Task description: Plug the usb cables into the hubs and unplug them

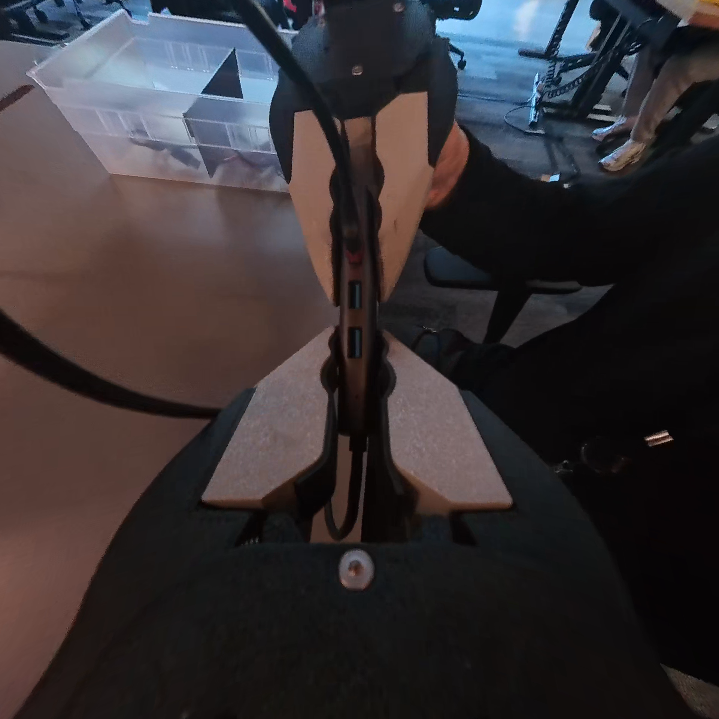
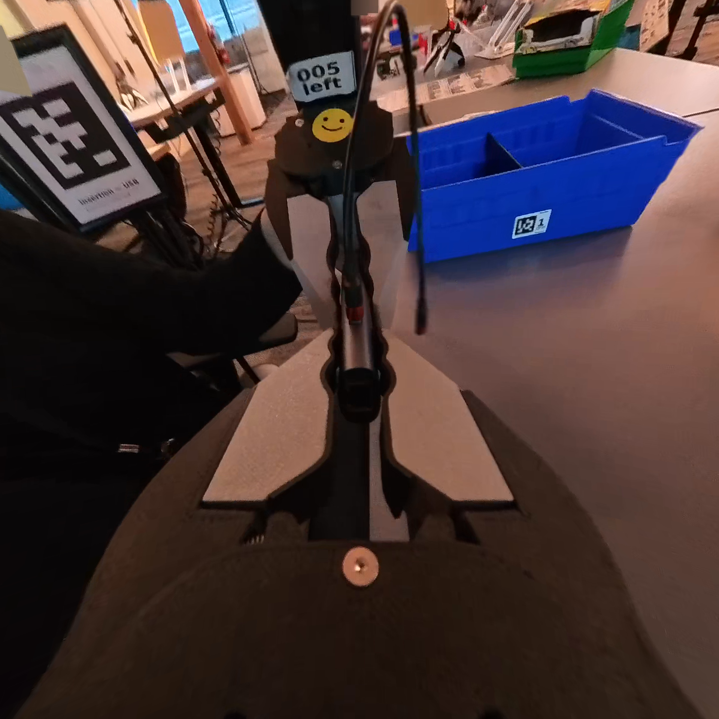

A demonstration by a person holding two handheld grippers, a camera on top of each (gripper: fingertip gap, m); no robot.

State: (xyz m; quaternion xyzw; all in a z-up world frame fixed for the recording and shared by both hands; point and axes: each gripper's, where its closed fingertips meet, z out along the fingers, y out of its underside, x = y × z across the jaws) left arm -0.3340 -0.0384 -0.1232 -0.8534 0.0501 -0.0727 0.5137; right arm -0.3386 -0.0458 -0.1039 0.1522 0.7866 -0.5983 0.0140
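A grey USB hub [image 1: 352, 385] stands on edge between both grippers, which face each other. My left gripper [image 1: 358, 336] is shut on the end where the hub's own lead [image 1: 342, 505] comes out. My right gripper [image 2: 358, 338] is shut on the other, black-capped end of the hub [image 2: 355, 350]. It also shows in the left wrist view [image 1: 360, 299]. A black USB cable with a red-marked plug [image 1: 354, 253] sits in a port, beside two free blue ports [image 1: 355, 342]. The cable [image 2: 408, 116] arches up and its free end [image 2: 420, 319] hangs loose beside the left gripper [image 2: 354, 295].
A clear divided bin [image 1: 155, 116] stands on the brown table [image 1: 155, 272] ahead of the left gripper. A blue divided bin [image 2: 544, 186] stands at the right gripper's far right. A framed marker sign [image 2: 66, 136] is at the left. A person's dark sleeve [image 1: 544, 233] is close by. The grippers are tip to tip, or close to it.
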